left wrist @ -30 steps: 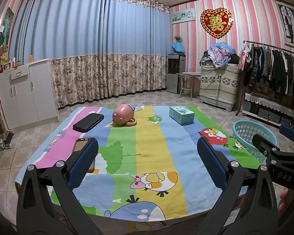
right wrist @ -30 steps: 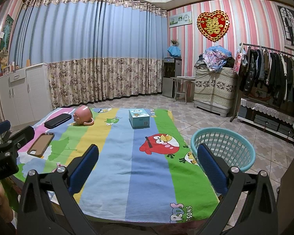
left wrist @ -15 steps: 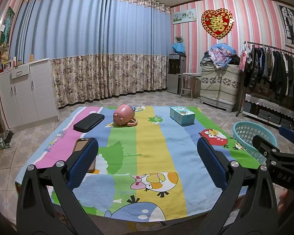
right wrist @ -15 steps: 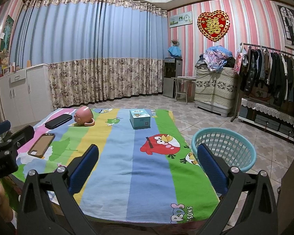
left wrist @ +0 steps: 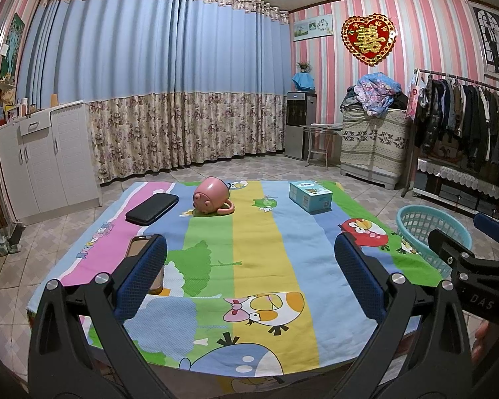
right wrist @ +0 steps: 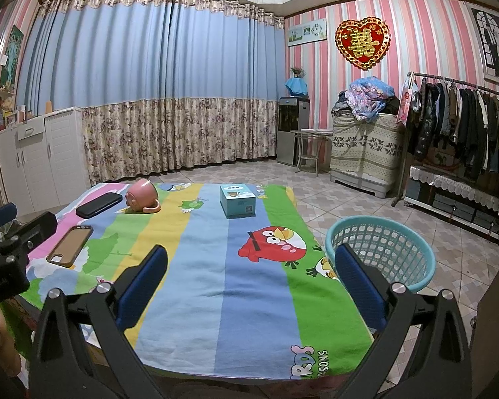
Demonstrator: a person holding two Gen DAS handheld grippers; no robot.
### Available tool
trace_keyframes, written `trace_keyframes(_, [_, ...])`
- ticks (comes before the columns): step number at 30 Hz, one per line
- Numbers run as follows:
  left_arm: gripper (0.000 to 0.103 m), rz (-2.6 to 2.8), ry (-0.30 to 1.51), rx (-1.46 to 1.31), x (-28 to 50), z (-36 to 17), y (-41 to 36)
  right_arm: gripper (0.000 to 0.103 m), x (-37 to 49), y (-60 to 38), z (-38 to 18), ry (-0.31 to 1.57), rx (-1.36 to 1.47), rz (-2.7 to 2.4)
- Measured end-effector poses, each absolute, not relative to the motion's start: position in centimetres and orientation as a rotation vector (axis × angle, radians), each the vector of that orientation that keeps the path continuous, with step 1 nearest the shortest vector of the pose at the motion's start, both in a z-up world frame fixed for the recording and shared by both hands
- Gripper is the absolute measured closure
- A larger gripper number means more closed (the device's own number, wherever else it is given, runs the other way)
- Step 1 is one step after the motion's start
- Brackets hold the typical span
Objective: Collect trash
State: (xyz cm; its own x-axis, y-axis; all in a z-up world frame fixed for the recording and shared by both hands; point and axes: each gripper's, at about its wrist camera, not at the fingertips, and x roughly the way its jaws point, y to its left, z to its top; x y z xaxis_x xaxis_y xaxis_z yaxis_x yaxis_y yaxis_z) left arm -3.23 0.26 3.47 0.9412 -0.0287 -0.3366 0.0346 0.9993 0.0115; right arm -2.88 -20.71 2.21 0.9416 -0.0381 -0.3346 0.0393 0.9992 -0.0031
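Note:
A table under a bright cartoon cloth carries a pink mug lying on its side, a light blue box, a black case and a brown phone. A teal basket stands on the floor by the table's right side. My left gripper is open above the near edge with nothing between its fingers. My right gripper is also open and empty, its right finger in front of the basket.
White cabinets line the left wall and blue curtains hang behind. A clothes rack, a covered chest and a small stool stand at the right. Tiled floor surrounds the table.

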Motion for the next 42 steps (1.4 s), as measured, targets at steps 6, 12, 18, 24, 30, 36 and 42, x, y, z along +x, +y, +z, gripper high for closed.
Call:
trace_keyframes(6, [0.005,-0.031,0.341,0.017,-3.2,3.6,0.3,0.005,-2.8,-20.7,2.3,0.343,0.002,-0.04])
trace_keyframes(12, [0.005,-0.026,0.347,0.015,-3.1,3.7,0.2,0.005,-2.5,-20.5,2.2,0.343,-0.01,-0.042])
trace_keyframes(18, [0.005,-0.025,0.345,0.015,-3.2,3.6,0.2,0.005,-2.3,-20.3,1.9,0.344,-0.021,-0.04])
trace_keyframes(24, [0.005,-0.025,0.347,0.015,-3.2,3.6,0.2,0.005,-2.3,-20.3,1.7,0.347,-0.016,-0.039])
trace_keyframes(30, [0.005,-0.027,0.34,0.018,-2.9,3.5,0.1,0.005,-2.2,-20.3,1.7,0.343,-0.016,-0.038])
trace_keyframes(36, [0.005,-0.028,0.339,0.023,-3.2,3.0,-0.5,0.005,-2.3,-20.3,1.6,0.344,-0.016,-0.039])
trace_keyframes(42, [0.005,-0.023,0.334,0.039,-3.5,2.8,-1.0,0.005,-2.3,-20.2,1.5,0.342,-0.017,-0.042])
